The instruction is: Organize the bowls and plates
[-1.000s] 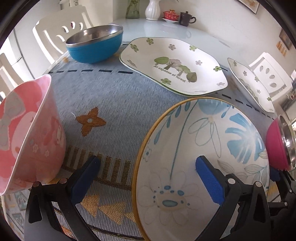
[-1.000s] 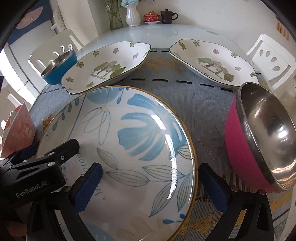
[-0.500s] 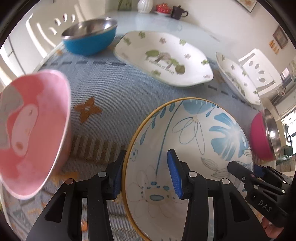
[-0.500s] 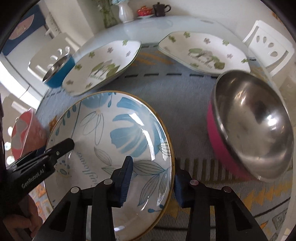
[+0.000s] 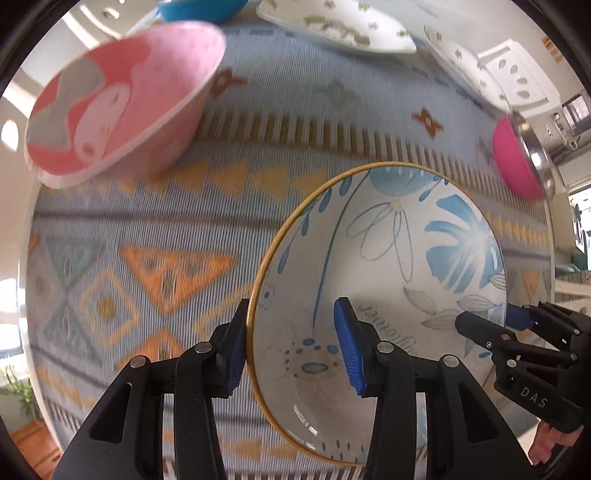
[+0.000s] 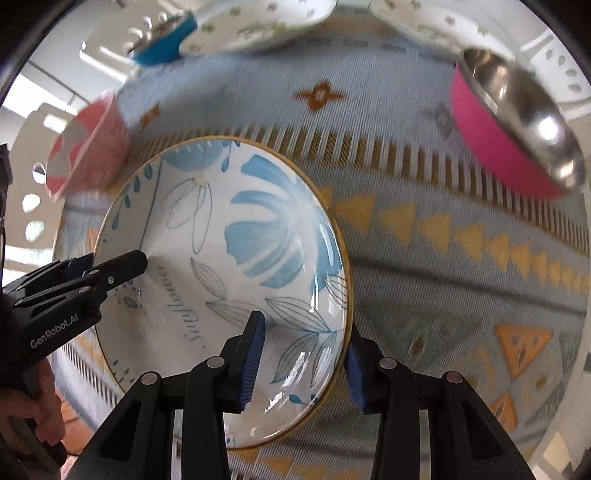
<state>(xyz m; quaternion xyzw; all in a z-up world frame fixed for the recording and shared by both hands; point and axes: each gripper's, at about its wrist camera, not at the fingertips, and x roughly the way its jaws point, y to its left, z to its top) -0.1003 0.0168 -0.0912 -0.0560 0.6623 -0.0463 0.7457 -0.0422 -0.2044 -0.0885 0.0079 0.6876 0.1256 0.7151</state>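
Observation:
A round plate with blue leaves and a yellow rim [image 5: 388,254] [image 6: 236,266] is lifted off the cloth and tilted. My left gripper [image 5: 291,347] is shut on its left rim; my right gripper [image 6: 303,365] is shut on its right rim. Each gripper shows in the other's view: the right one at the lower right in the left wrist view [image 5: 517,343], the left one at the left in the right wrist view [image 6: 92,280]. A pink cartoon bowl [image 5: 122,99] [image 6: 88,147] stands at the left. A pink steel bowl [image 5: 521,155] [image 6: 517,125] stands at the right.
A blue patterned tablecloth [image 5: 147,266] [image 6: 461,258] covers the table. Two white flower-print plates [image 5: 332,22] [image 6: 258,22] and a blue steel bowl [image 6: 162,40] lie at the far side. White chairs [image 5: 517,74] stand around the table.
Both grippers closed on the plate's rims and raised it off the cloth. The views rose and tipped downward, so the other dishes slid toward the top of the frames.

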